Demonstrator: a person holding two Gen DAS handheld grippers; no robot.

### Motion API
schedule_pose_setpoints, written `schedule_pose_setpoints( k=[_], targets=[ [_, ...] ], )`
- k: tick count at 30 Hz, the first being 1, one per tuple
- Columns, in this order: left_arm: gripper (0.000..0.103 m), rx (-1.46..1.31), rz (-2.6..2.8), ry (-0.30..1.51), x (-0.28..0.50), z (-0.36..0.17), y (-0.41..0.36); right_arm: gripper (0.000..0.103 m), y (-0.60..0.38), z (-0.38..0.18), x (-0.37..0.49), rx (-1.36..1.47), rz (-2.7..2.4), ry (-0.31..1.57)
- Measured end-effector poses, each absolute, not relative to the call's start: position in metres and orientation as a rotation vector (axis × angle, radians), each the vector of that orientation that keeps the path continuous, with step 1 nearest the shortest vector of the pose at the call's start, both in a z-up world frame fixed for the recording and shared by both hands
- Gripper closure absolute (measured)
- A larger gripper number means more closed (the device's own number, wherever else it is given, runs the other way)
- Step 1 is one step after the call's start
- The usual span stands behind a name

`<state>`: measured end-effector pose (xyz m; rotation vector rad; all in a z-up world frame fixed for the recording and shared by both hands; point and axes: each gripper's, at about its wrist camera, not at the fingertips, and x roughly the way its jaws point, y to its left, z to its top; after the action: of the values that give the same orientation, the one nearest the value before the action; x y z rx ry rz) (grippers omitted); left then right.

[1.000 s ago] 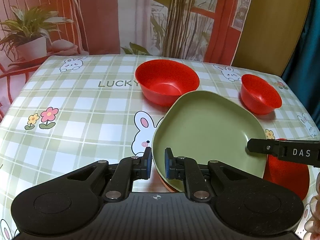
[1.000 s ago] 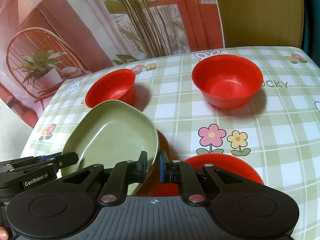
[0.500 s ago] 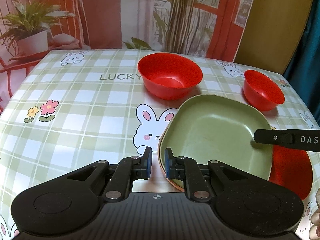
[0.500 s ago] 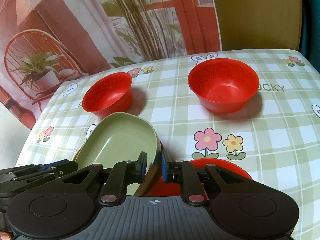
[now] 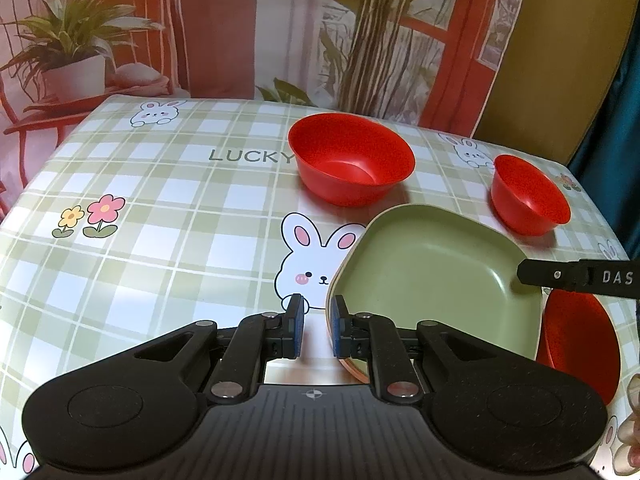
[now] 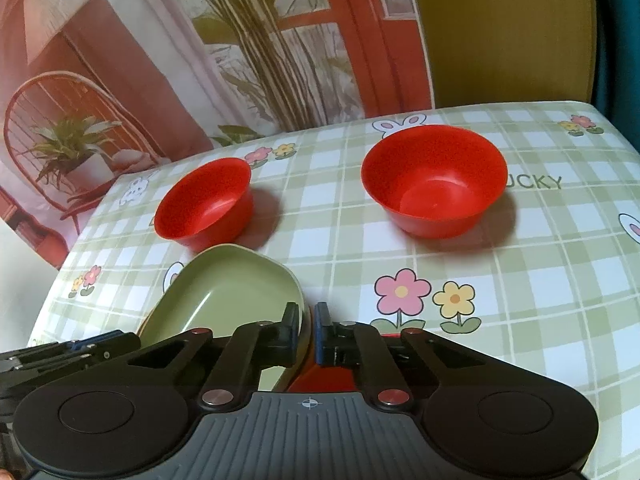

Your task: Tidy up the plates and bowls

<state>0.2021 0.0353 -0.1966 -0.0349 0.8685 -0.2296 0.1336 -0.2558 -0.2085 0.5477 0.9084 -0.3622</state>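
A green square plate (image 5: 436,276) lies on the checked tablecloth, partly over a red plate (image 5: 580,332) at its right. My left gripper (image 5: 318,330) stands at the green plate's near left rim; its jaws have a gap and one pad is beside the rim. My right gripper (image 6: 306,334) is shut on the green plate's rim (image 6: 224,292); its finger (image 5: 576,278) shows in the left wrist view. A large red bowl (image 5: 350,164) and a small red bowl (image 5: 528,196) sit behind.
The table (image 5: 160,240) has a green plaid cloth with rabbits and flowers. A printed backdrop with plants hangs behind it. The table's right edge (image 5: 616,232) is close to the small bowl.
The green plate has come down from a tilt and lies lower and flatter. My left gripper's jaws have parted from the rim. Both views have drawn back.
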Motion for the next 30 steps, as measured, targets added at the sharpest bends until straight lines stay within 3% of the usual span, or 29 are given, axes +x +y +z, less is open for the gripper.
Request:
schedule_pose_setpoints(
  k=[14, 20, 30],
  targets=[
    [0.087, -0.06, -0.214, 0.855, 0.2, -0.195, 0.042, 0.092, -0.259, -0.205, 0.135, 0.55, -0.377, 0.895],
    [0.087, -0.067, -0.218, 0.854, 0.199, -0.195, 0.043, 0.101, -0.259, -0.205, 0.137, 0.542, -0.357, 0.895],
    [0.087, -0.066, -0.221, 0.84, 0.197, -0.195, 0.044, 0.101, -0.261, -0.215, 0.133, 0.591, -0.362, 0.905]
  ],
)
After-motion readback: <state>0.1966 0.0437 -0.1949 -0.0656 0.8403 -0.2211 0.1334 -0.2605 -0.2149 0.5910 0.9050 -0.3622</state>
